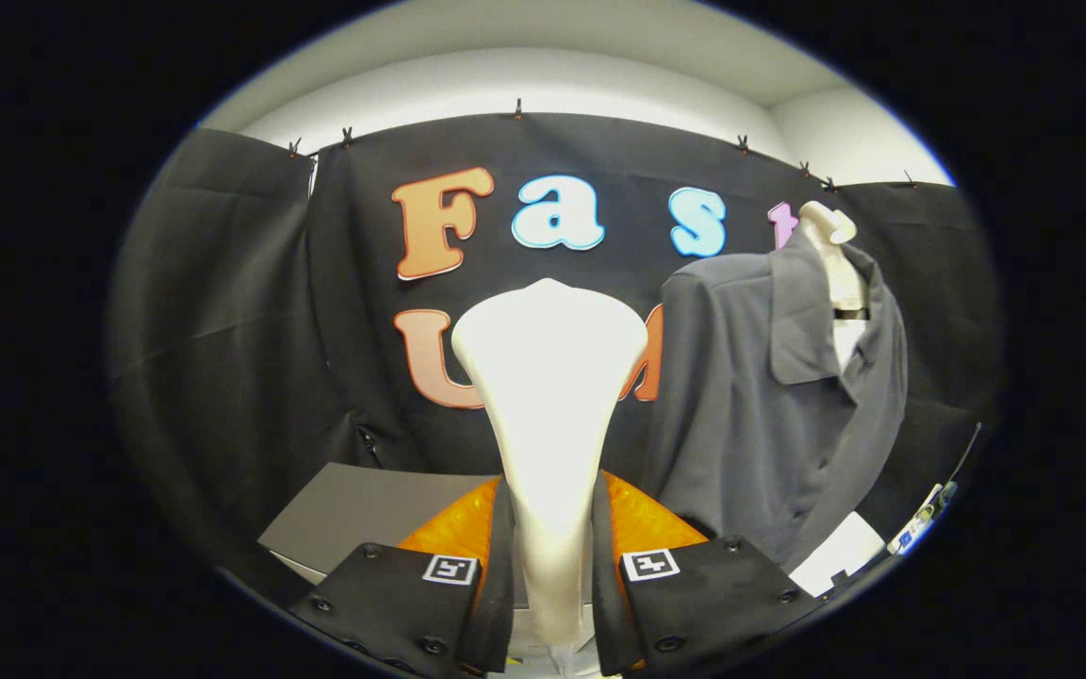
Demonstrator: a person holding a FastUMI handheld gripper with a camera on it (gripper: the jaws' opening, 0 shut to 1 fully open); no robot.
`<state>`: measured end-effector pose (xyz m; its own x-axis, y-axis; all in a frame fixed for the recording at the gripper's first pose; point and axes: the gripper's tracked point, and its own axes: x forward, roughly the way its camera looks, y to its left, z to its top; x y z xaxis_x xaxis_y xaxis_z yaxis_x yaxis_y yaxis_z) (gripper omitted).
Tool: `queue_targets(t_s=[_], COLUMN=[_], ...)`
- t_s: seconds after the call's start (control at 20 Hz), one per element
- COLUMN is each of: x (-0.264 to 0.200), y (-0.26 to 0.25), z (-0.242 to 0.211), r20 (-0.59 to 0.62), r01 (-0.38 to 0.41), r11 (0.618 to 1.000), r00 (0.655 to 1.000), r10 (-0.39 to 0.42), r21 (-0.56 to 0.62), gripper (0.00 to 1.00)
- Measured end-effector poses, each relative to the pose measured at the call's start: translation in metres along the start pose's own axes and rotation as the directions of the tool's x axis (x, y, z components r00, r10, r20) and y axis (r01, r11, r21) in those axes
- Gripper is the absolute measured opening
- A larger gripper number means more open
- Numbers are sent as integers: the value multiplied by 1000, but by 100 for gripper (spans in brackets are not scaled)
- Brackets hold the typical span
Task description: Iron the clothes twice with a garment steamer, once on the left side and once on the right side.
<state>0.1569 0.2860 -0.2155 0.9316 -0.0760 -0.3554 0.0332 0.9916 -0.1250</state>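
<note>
My gripper (551, 566) is shut on the white garment steamer (548, 396); both black fingers (496, 575) press on its narrow handle. The steamer stands upright between the fingers, and its wide head rises well above them. A grey collared shirt (769, 415) hangs on a white mannequin bust (830, 250) to the right of the steamer and beyond it. The steamer head is apart from the shirt, to the left of the shirt's left sleeve.
A grey table top (354, 509) lies below and behind the fingers on the left. A white sheet (845, 556) and a small device with a thin antenna (925, 514) sit at the lower right, under the shirt. Black cloth walls surround the booth.
</note>
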Motion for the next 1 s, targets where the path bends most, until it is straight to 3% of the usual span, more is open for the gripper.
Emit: queue_targets(t_s=[0.3, 0.45, 0.7, 1.0], x=[-23, -13, 20, 35], y=[-80, -124, -179, -198], z=[17, 17, 2, -16], r20=[51, 49, 31, 38], r01=[106, 135, 120, 17], r11=[994, 991, 993, 1000], r00=[993, 990, 992, 999], r10=[-106, -136, -120, -16], r21=[3, 7, 1, -16], gripper=[42, 42, 42, 42])
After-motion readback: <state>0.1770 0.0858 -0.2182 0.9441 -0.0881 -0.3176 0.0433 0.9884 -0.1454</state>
